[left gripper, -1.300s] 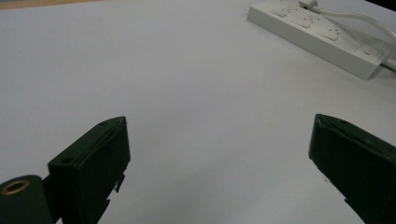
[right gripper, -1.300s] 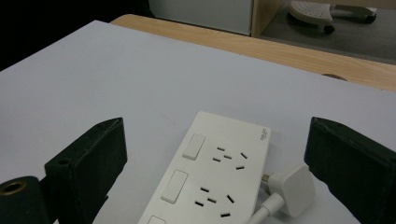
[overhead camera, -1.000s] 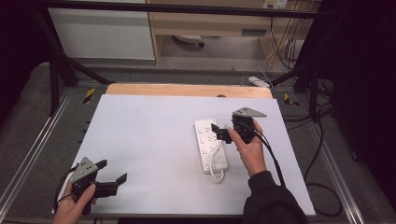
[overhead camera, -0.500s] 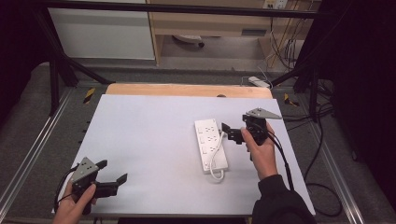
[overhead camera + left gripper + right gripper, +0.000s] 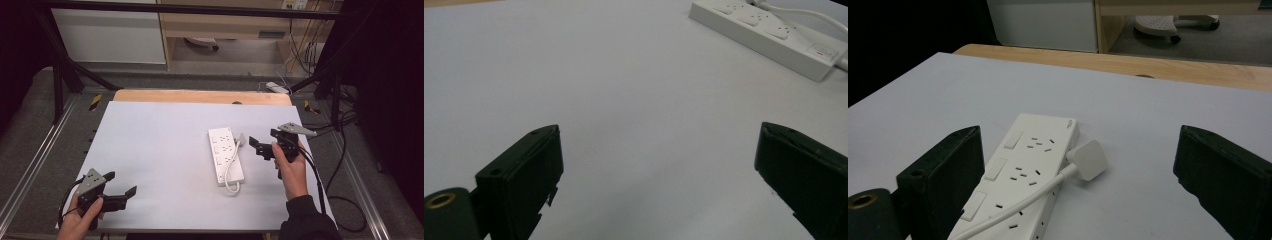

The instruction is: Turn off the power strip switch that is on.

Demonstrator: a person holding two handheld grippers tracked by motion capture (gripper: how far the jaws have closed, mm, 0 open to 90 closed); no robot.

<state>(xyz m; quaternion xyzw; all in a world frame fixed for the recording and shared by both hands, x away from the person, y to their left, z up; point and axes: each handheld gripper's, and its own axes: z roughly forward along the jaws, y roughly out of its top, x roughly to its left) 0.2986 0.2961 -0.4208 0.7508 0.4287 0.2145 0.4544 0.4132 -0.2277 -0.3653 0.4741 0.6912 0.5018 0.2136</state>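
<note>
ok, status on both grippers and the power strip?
Right gripper open, empty, just right of the power strip. Left gripper open, empty, near table front-left corner. Strip flat; its own plug and cord lie on it. Nothing in the way.

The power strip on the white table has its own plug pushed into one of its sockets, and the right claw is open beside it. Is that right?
Not quite. The plug is not in a socket: in the right gripper view it lies loose against the edge of the power strip, its cord trailing across the top. The rest holds: the right claw is open beside the strip on the white table.
</note>
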